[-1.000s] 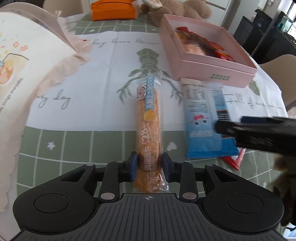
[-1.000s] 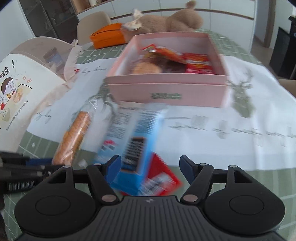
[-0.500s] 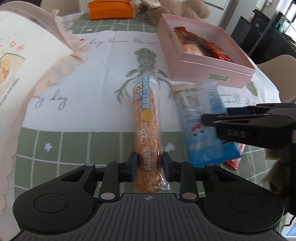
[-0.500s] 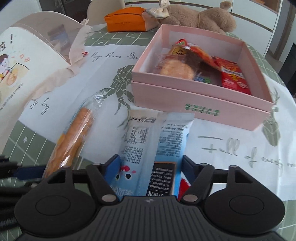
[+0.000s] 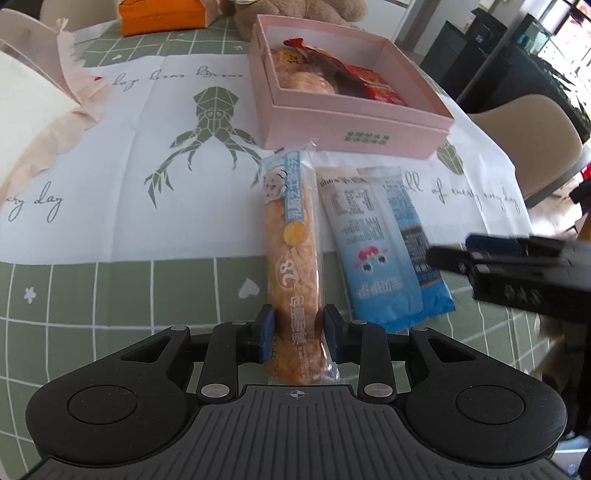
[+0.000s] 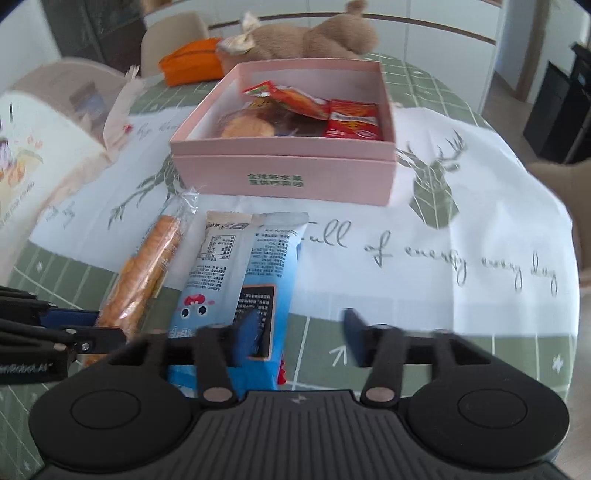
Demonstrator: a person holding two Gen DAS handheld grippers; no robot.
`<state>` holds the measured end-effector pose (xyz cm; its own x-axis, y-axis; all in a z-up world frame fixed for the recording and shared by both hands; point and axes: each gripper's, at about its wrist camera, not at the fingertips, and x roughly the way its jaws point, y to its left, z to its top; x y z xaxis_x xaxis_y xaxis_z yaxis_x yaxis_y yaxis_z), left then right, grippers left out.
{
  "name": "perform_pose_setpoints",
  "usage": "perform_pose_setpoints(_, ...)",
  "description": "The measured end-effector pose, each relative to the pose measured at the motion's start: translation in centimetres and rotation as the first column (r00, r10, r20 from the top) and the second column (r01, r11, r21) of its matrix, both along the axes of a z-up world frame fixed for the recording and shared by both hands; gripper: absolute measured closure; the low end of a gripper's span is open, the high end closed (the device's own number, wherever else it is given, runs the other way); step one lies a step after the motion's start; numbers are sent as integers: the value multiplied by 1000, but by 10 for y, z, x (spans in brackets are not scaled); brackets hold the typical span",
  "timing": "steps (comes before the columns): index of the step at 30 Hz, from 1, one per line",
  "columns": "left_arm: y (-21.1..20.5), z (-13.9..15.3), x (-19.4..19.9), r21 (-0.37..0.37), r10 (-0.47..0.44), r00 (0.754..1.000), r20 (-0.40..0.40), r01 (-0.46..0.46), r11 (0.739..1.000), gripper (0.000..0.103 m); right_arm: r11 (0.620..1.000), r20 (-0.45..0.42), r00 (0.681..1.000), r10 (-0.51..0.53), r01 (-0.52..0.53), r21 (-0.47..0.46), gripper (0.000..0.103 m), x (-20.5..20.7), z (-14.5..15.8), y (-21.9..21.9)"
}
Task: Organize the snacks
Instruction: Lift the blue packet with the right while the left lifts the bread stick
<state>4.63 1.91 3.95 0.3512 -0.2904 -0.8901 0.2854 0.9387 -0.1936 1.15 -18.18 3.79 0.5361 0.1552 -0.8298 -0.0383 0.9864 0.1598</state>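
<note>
Green checked tablecloth (image 5: 110, 295), left gripper (image 5: 298, 334) jaws clamping bread stick (image 5: 295, 254), right gripper (image 6: 299, 338) jaws opening, empty

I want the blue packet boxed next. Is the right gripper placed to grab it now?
Probably yes: the right gripper, jaws opening and empty, hangs just off the blue packet, nothing between them.

Beige shell chair (image 5: 532, 133) sat by green checked tabletop (image 5: 110, 288); white wall cabinets (image 6: 424, 22) behind, dark cabinet (image 6: 554, 110) right.
</note>
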Motion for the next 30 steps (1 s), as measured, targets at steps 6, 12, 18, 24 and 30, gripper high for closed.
perform_pose_setpoints(6,16,-5,15,-30,58,998,-3,-58,998,67,998,4,998,57,-57,0,38,1,-3,17)
perform_pose_setpoints(12,23,-2,9,-1,39,999,-15,-39,999,67,997,-21,997,71,-71,-8,25,31,-17,53)
perform_pose_setpoints(18,32,1,15,-60,71,997,-9,-71,996,66,991,-43,996,82,-86,-100,21,51,-25,73)
perform_pose_setpoints(24,24,-13,32,-75,64,998,-26,-66,995,62,992,-34,994,105,-107,-67,61,32,-2,49)
perform_pose_setpoints(30,5,-15,23,-37,-7,1000,-6,7,999,67,993,-41,998,50,-54,-102,71,16,4,12)
